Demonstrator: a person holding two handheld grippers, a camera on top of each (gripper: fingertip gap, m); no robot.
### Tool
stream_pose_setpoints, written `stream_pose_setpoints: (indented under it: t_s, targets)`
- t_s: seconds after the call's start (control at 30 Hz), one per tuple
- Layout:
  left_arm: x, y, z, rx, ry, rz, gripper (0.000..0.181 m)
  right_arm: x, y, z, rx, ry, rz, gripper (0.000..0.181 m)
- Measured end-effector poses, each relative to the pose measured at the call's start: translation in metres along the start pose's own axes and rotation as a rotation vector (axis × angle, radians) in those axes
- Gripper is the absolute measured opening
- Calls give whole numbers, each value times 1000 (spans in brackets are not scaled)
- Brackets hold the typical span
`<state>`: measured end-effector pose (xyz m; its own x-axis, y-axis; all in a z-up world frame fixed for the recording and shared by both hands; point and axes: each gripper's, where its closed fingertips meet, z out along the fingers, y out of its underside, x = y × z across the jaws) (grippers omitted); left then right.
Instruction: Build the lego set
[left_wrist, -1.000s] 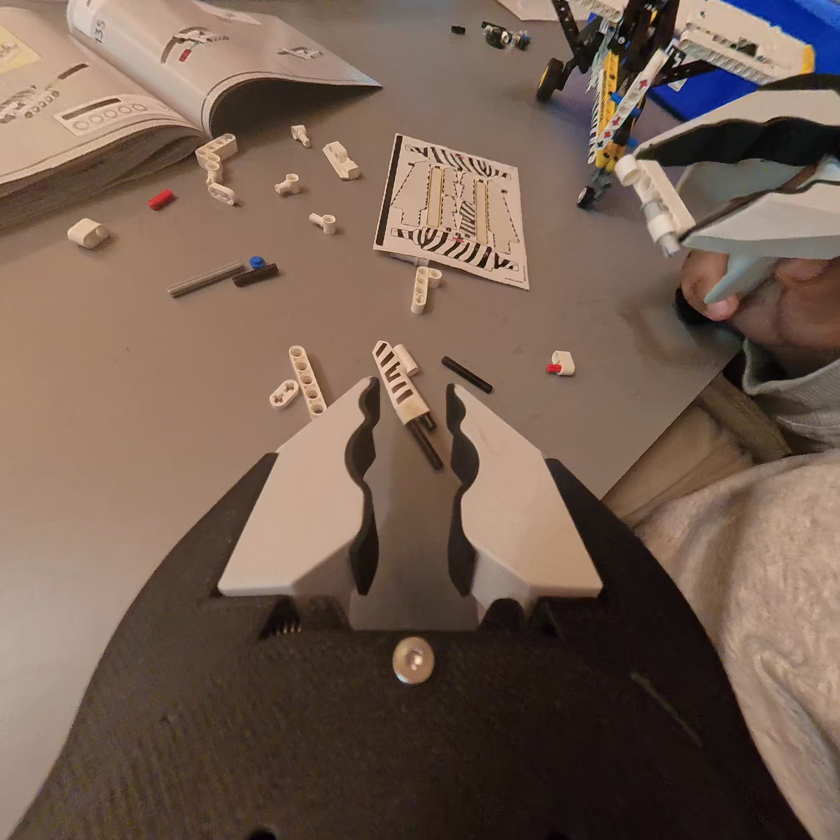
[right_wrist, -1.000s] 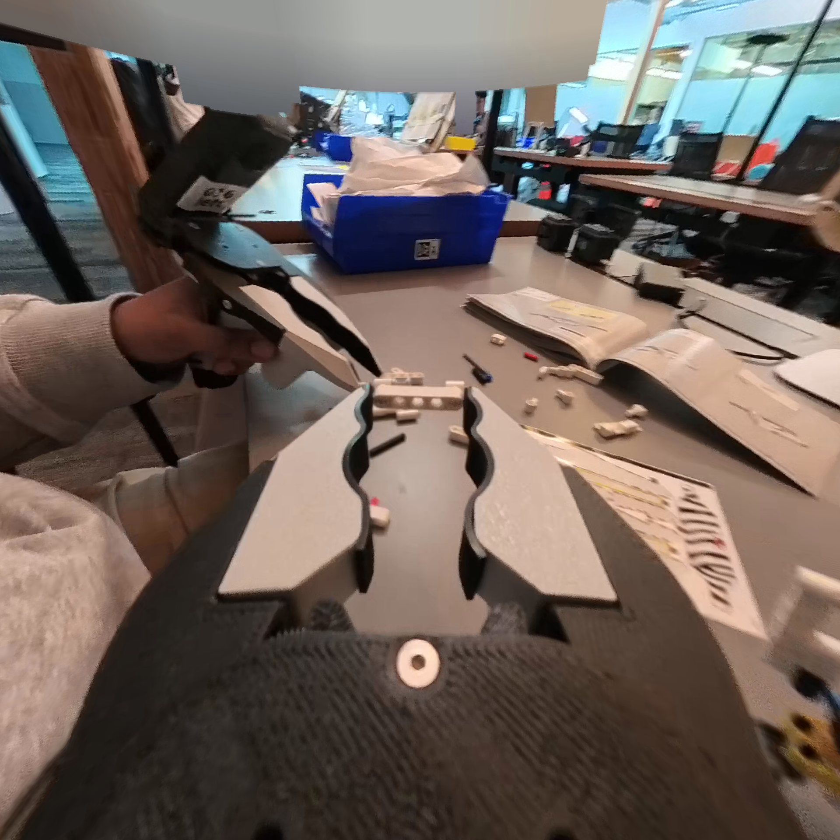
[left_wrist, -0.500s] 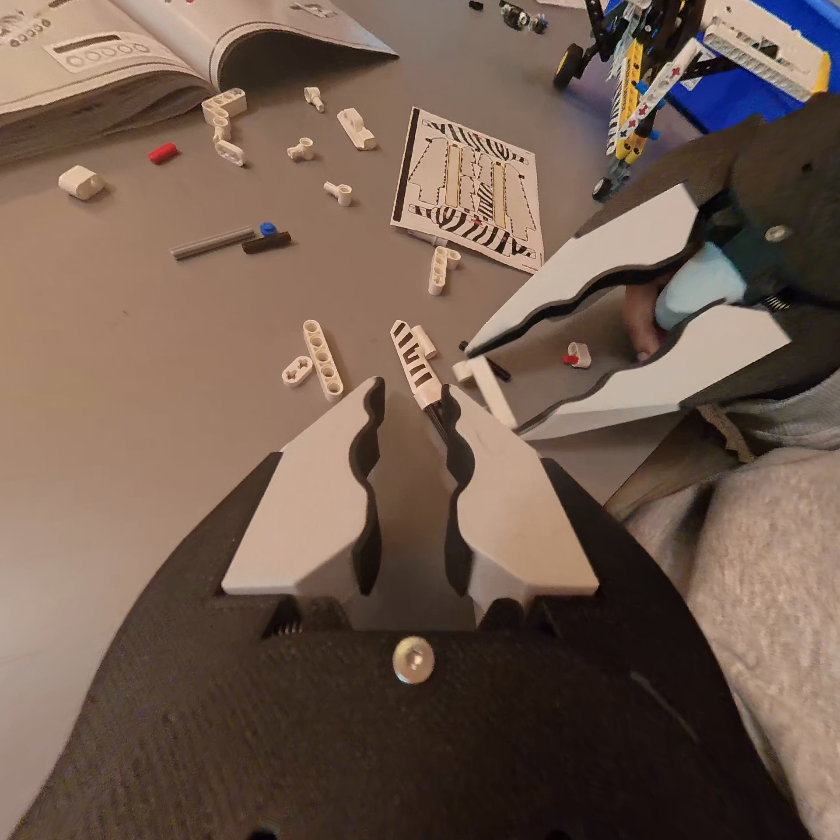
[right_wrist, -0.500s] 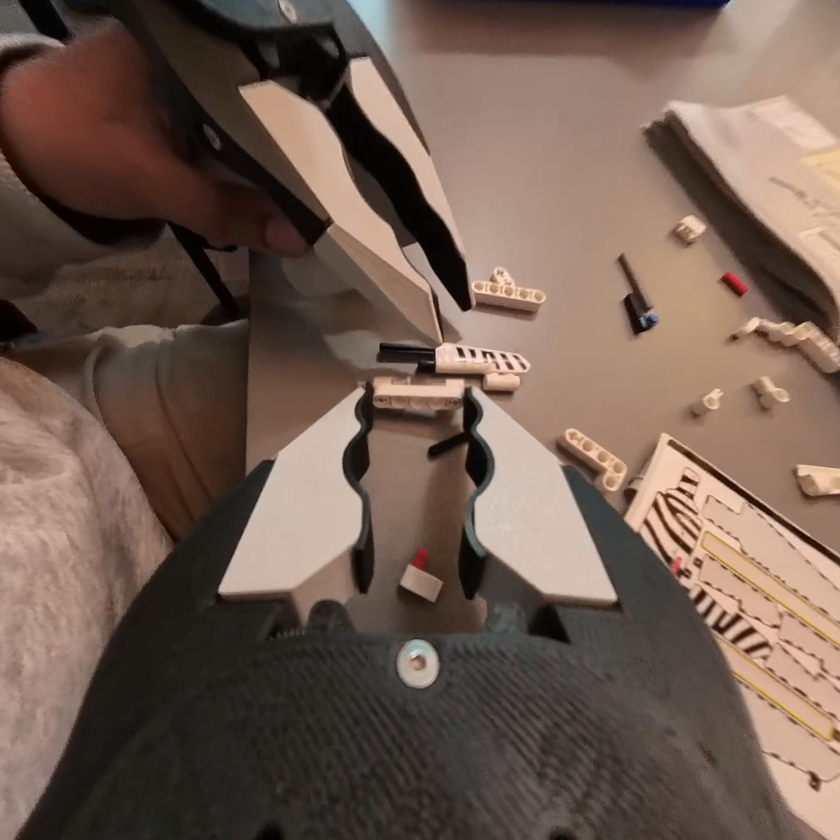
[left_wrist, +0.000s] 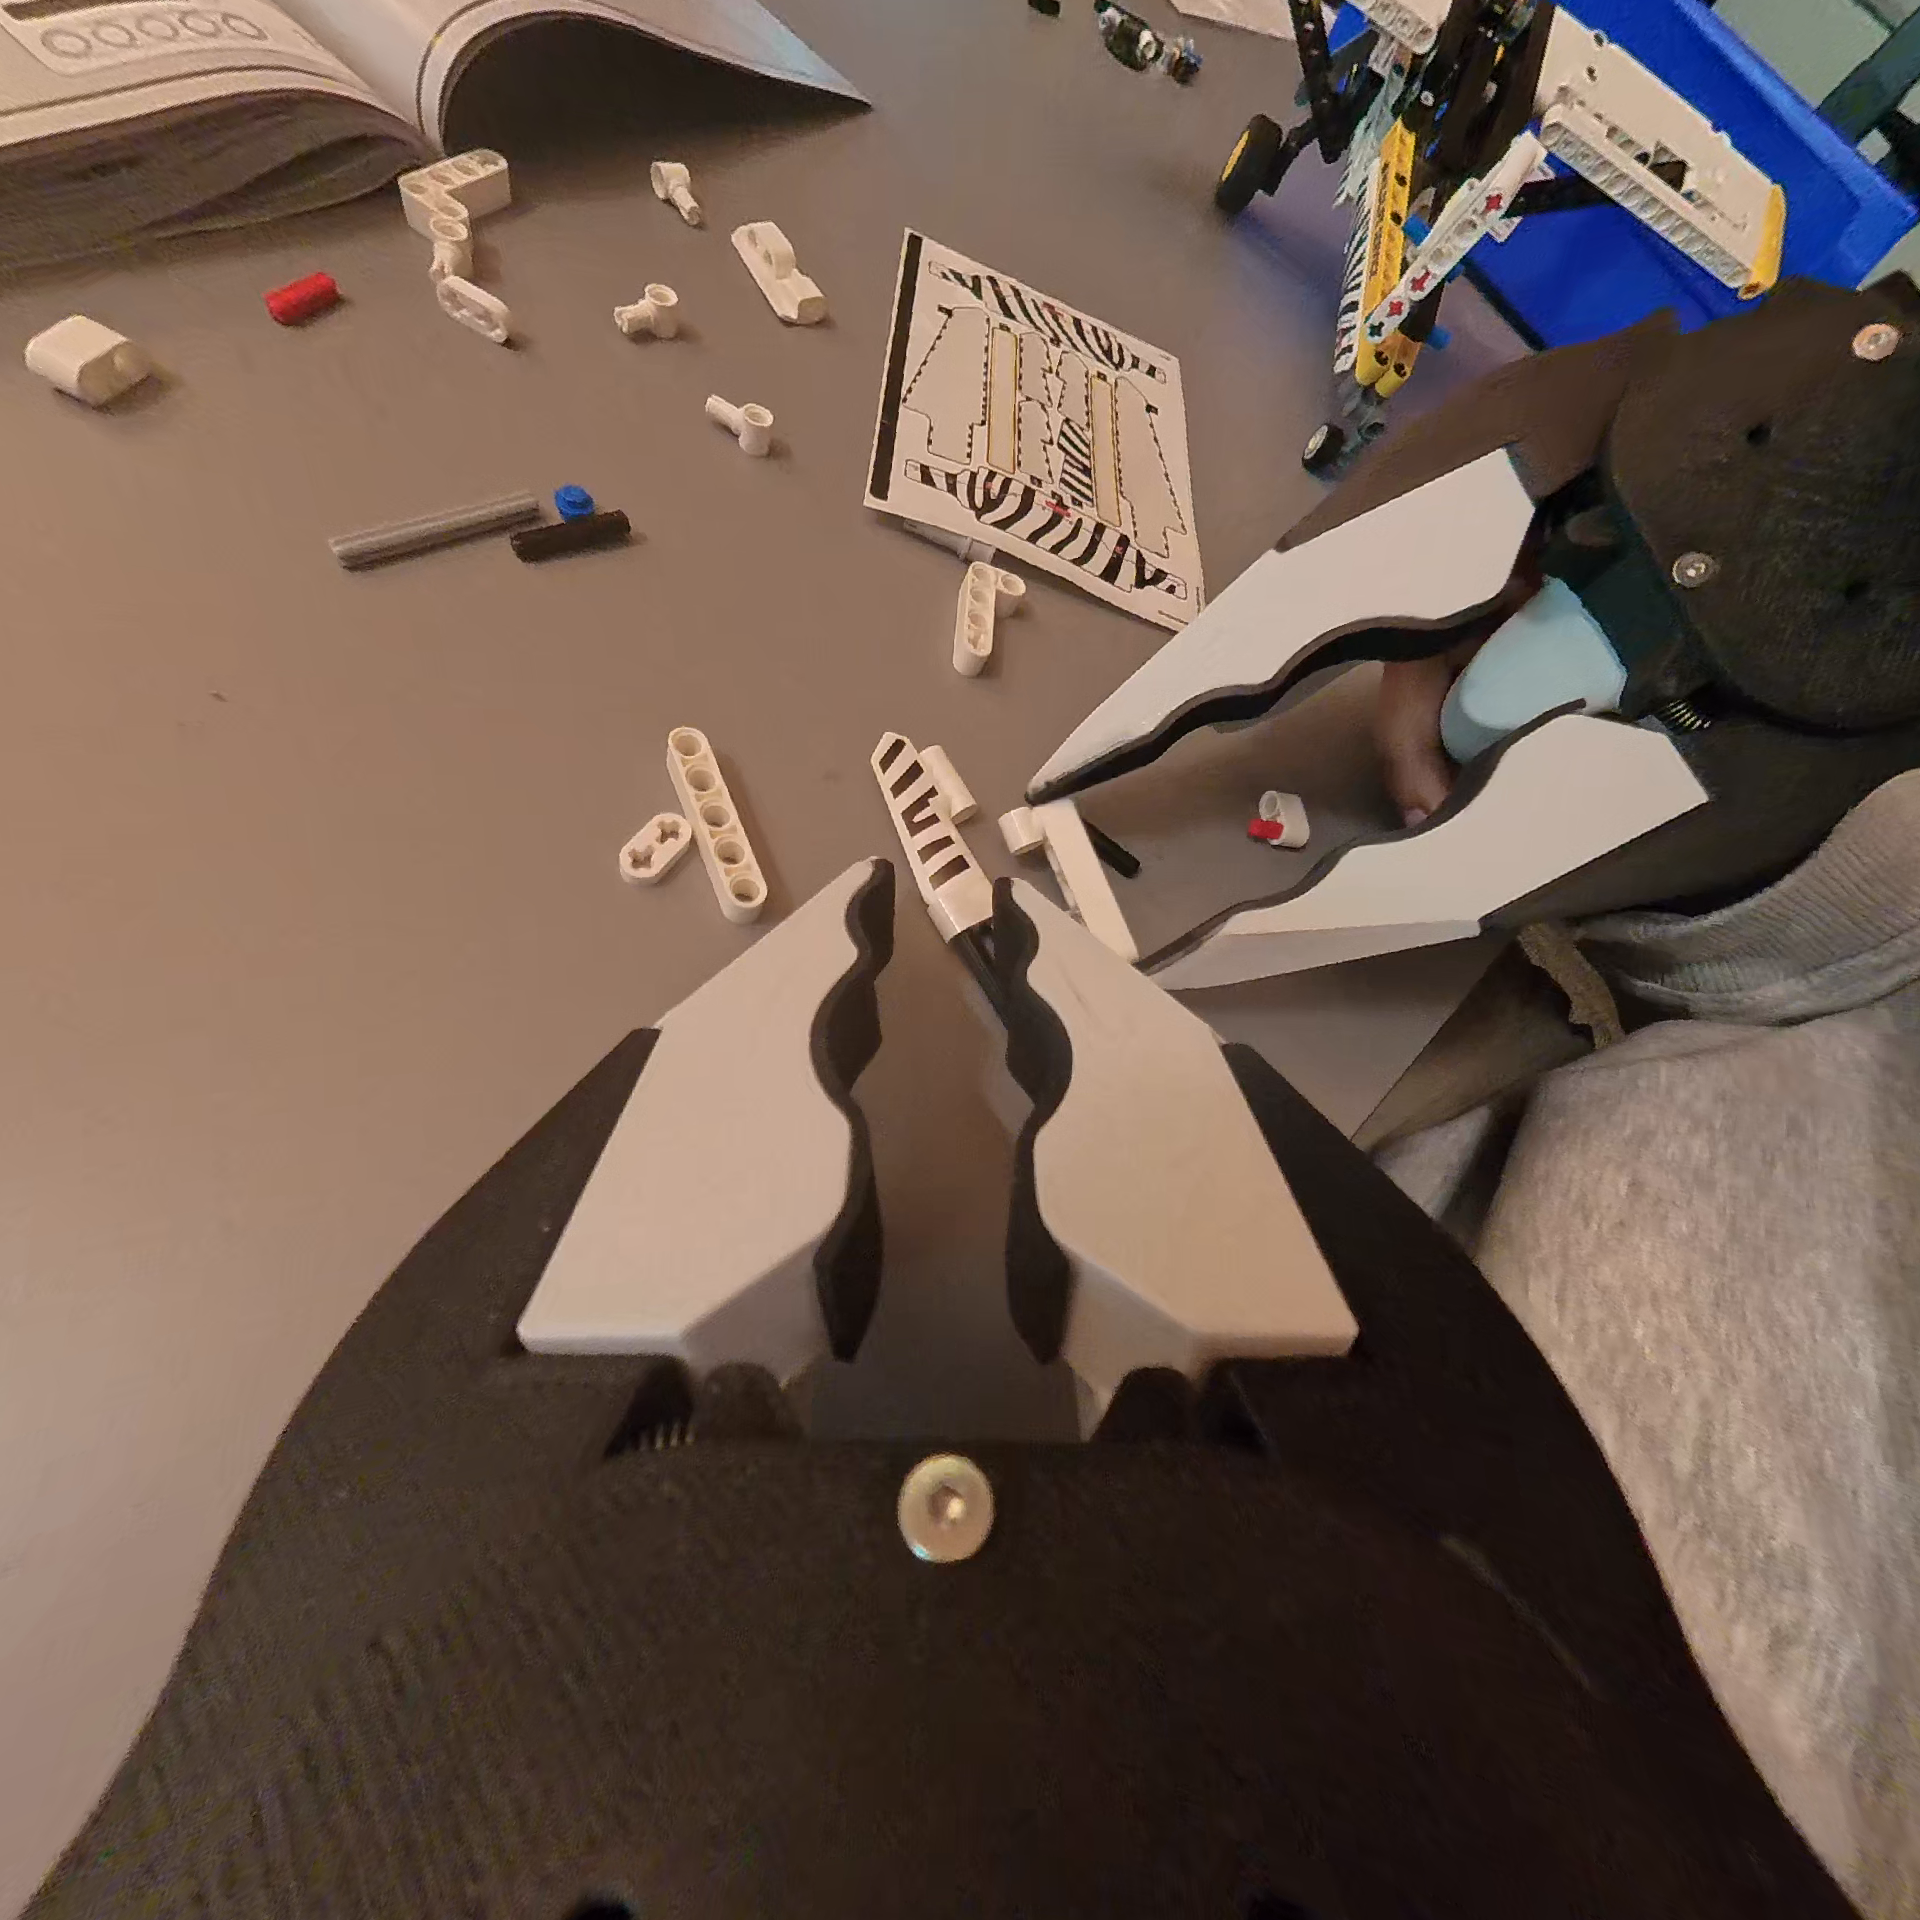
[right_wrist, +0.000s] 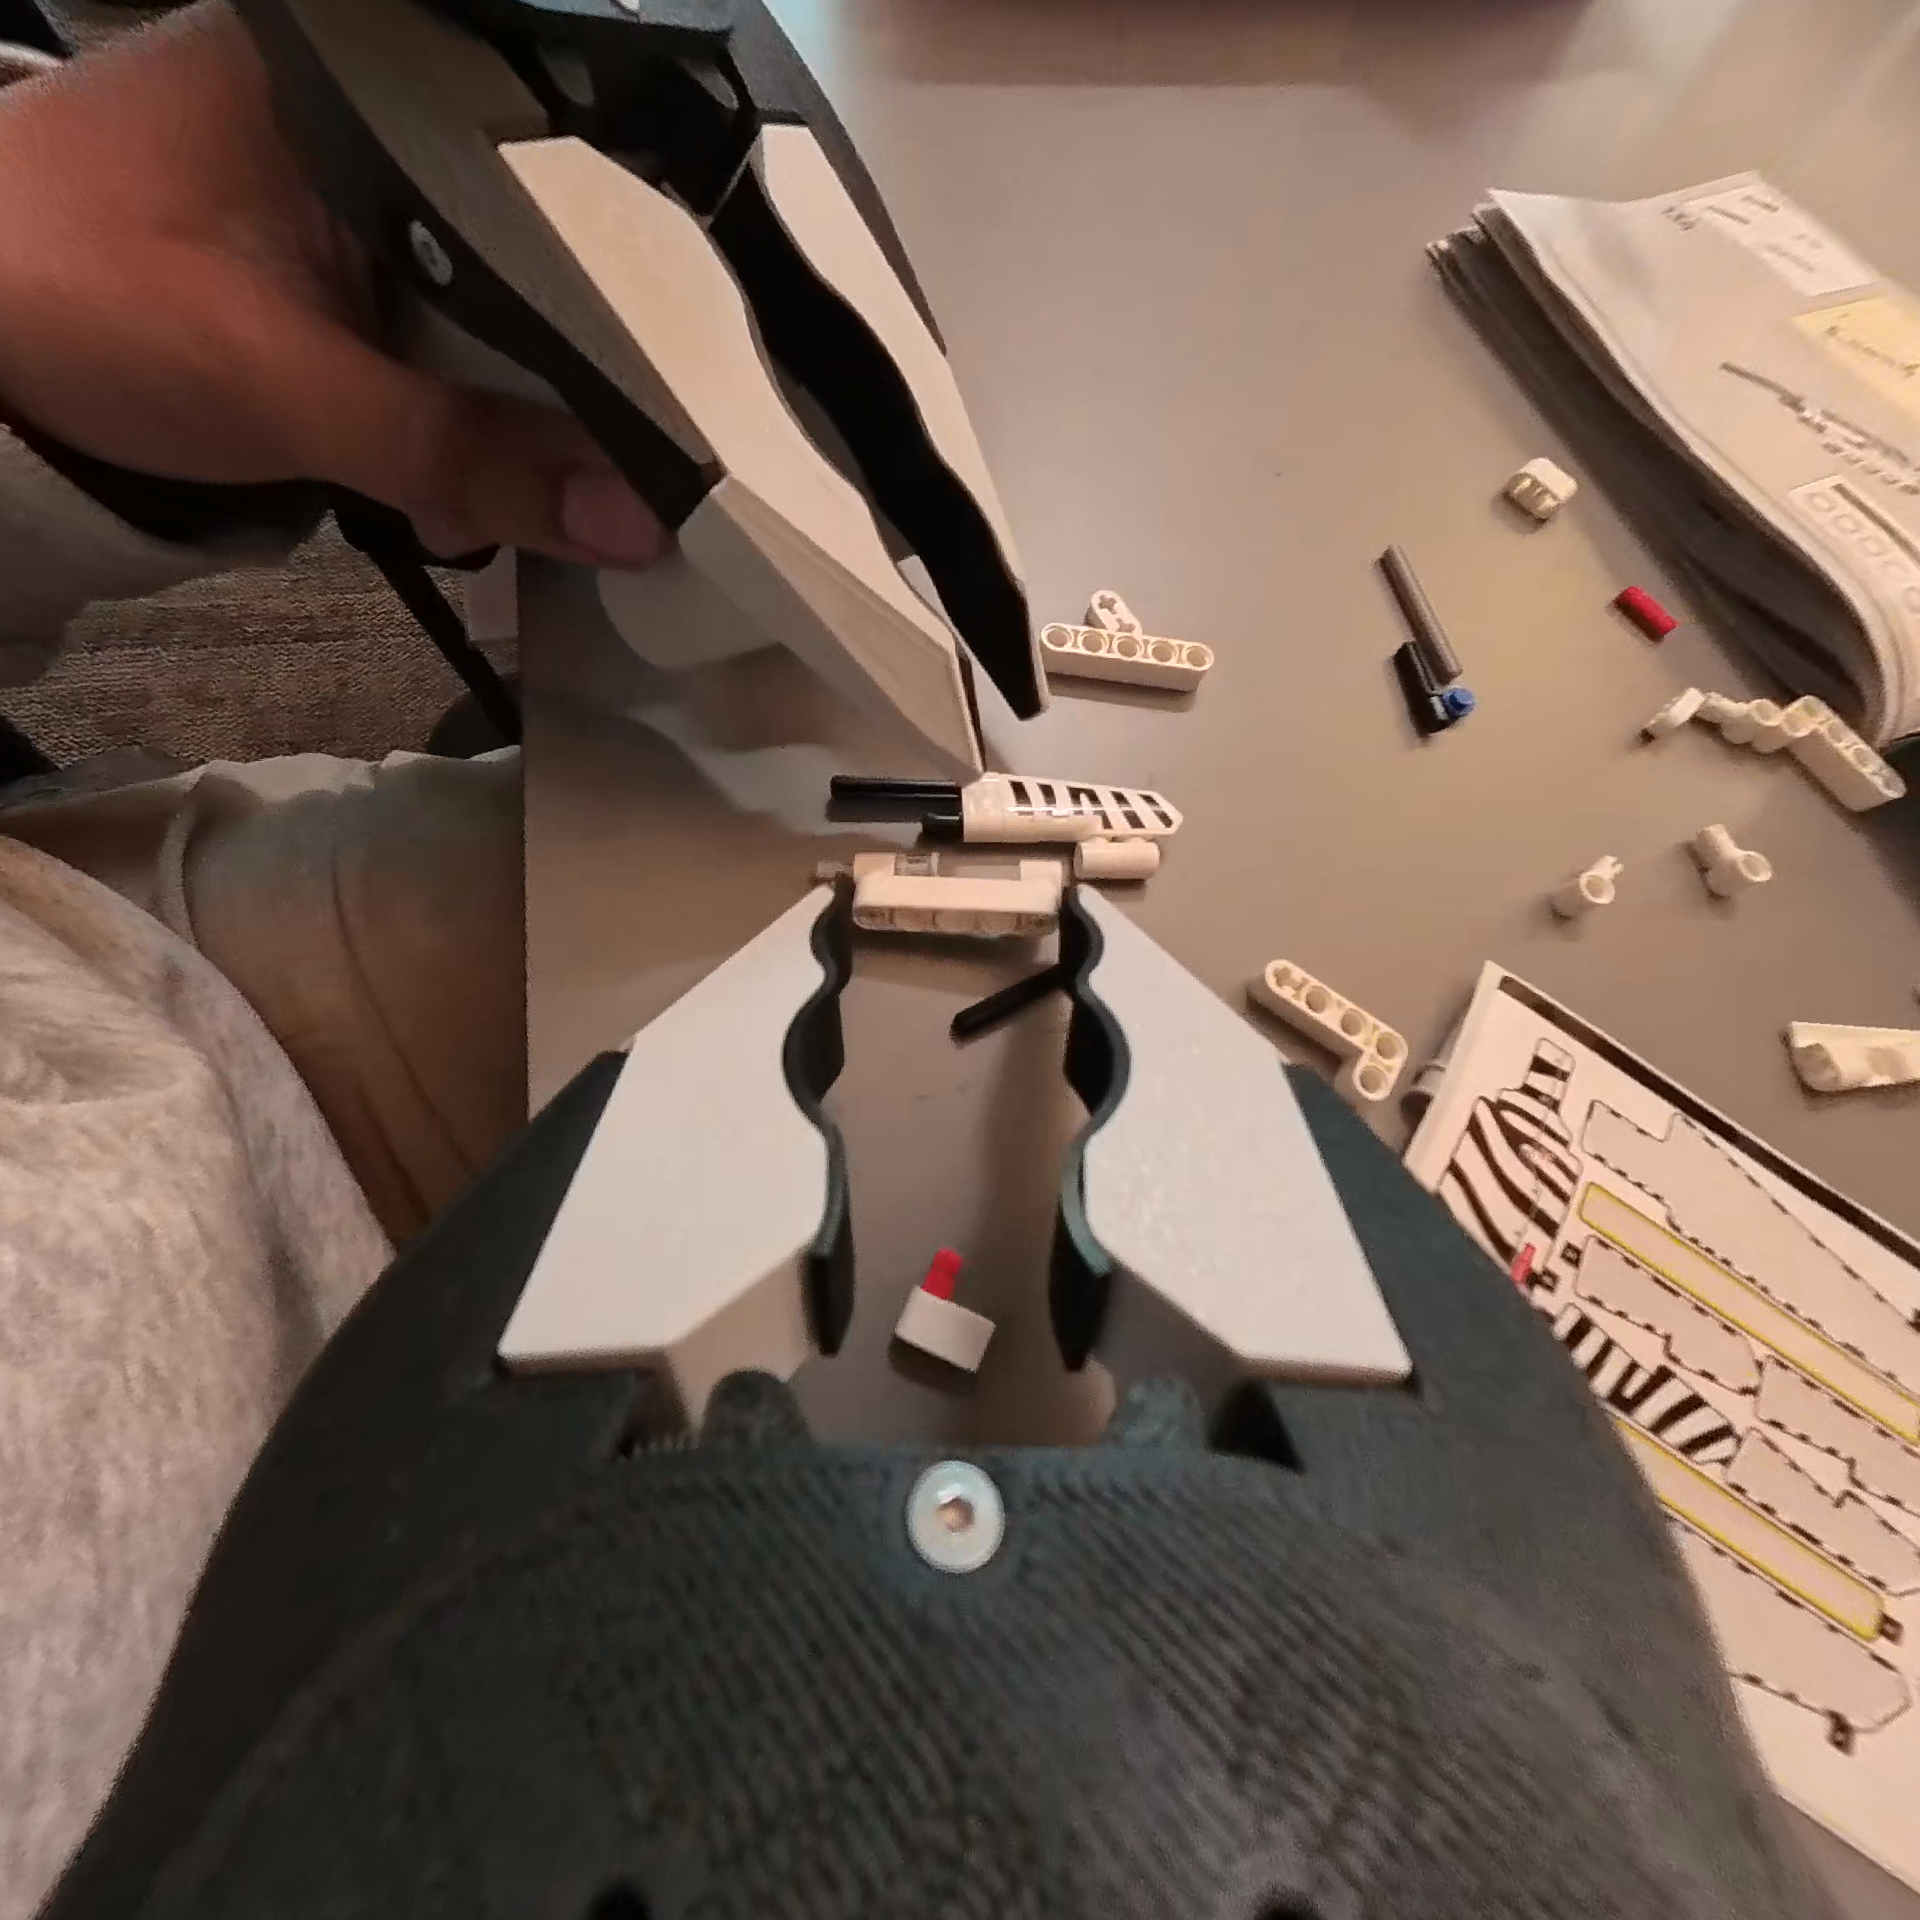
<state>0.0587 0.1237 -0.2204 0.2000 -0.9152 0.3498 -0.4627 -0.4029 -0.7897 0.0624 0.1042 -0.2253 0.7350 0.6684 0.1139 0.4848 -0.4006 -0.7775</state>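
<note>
A zebra-striped white piece with black pins (left_wrist: 930, 821) lies on the grey table. My left gripper (left_wrist: 943, 883) is open, its fingertips low on either side of that piece's pin end. It also shows in the right wrist view (right_wrist: 1003, 738), just above the striped piece (right_wrist: 1070, 816). My right gripper (right_wrist: 956, 904) is shut on a short white beam (right_wrist: 956, 888), held crosswise right beside the striped piece. In the left wrist view the right gripper (left_wrist: 1086, 878) comes in from the right with the beam (left_wrist: 1075, 883).
A sticker sheet (left_wrist: 1039, 436), an open instruction book (left_wrist: 312, 94), a partly built model (left_wrist: 1455, 156) and a blue bin (left_wrist: 1849, 208) lie farther back. Loose white beams (left_wrist: 717, 821), a grey axle (left_wrist: 436, 530) and a white-red piece (right_wrist: 940, 1320) are scattered. The table edge is near right. My two grippers' fingertips are within a few centimetres of each other.
My right gripper came down from high on the right with the white beam to the left gripper's tips. My left gripper moved forward onto the striped piece's pin end.
</note>
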Motion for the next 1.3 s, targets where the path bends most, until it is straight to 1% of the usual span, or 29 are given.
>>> stream_pose_setpoints:
  t_s: [0.13,0.27,0.47,0.73,0.83,1.1,1.3]
  targets:
    - [0,-1,1,-5,13,-2,17,3,4,4,-33,2,15,39]
    - [1,0,1,-18,39,-2,19,6,3,5,-35,8,21,39]
    - [-4,-1,0,-40,23,5,22,7,2,1,-14,31,7,39]
    - [-5,-1,3,-66,12,14,23,8,1,-3,6,17,47,38]
    - [-6,-1,4,-67,13,6,22,4,3,-4,-4,-5,55,29]
    - [-7,0,4,-67,10,0,16,-1,1,-1,-4,-47,68,30]
    - [-5,0,5,-66,18,0,13,-4,-1,-1,-2,-91,74,24]
